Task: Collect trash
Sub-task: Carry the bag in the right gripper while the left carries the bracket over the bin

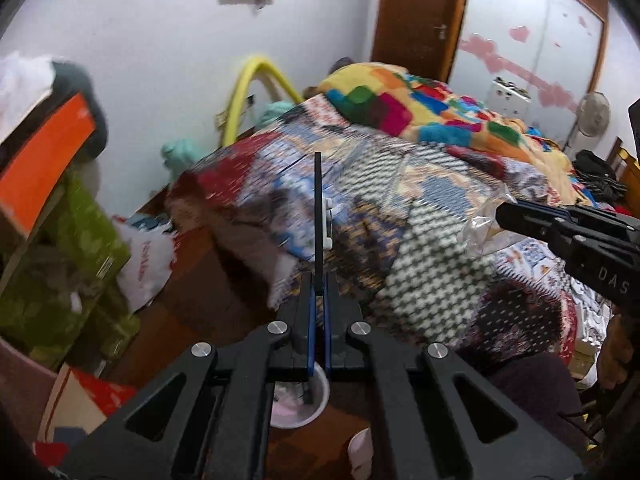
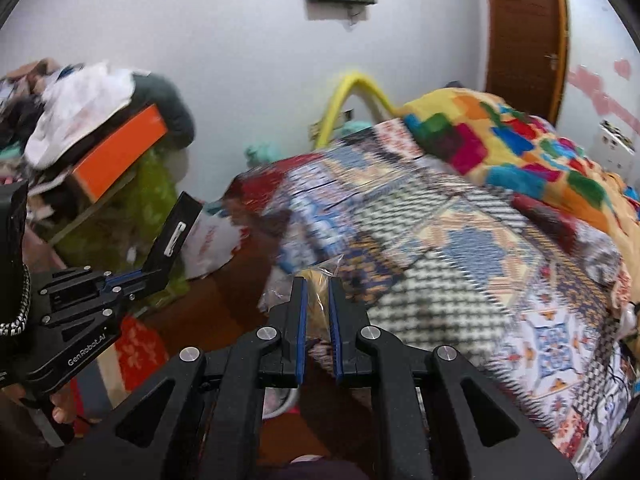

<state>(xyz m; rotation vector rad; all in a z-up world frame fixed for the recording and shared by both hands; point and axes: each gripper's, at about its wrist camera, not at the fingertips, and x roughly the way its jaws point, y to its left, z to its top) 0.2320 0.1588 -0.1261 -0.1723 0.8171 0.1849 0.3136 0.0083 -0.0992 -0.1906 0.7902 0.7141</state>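
Observation:
My left gripper (image 1: 318, 282) is shut on a thin black flat packet (image 1: 318, 216), seen edge-on and standing up from the jaws. In the right wrist view the left gripper (image 2: 140, 276) holds this black packet (image 2: 170, 240) with its broad side and white label showing. My right gripper (image 2: 318, 282) is shut on a crumpled clear plastic wrapper (image 2: 320, 270) with something yellow inside. From the left wrist view the right gripper (image 1: 502, 212) comes in from the right edge, the clear wrapper (image 1: 480, 226) hanging off its tips. A round white container (image 1: 298, 402) sits on the floor beneath the left gripper.
A bed with a patterned blanket (image 1: 420, 220) and a bright patchwork quilt (image 1: 420, 108) fills the centre and right. At left stand an orange box (image 1: 44, 164), green boxes (image 1: 76, 256) and a white plastic bag (image 1: 146, 264). A brown door (image 1: 420, 12) lies behind.

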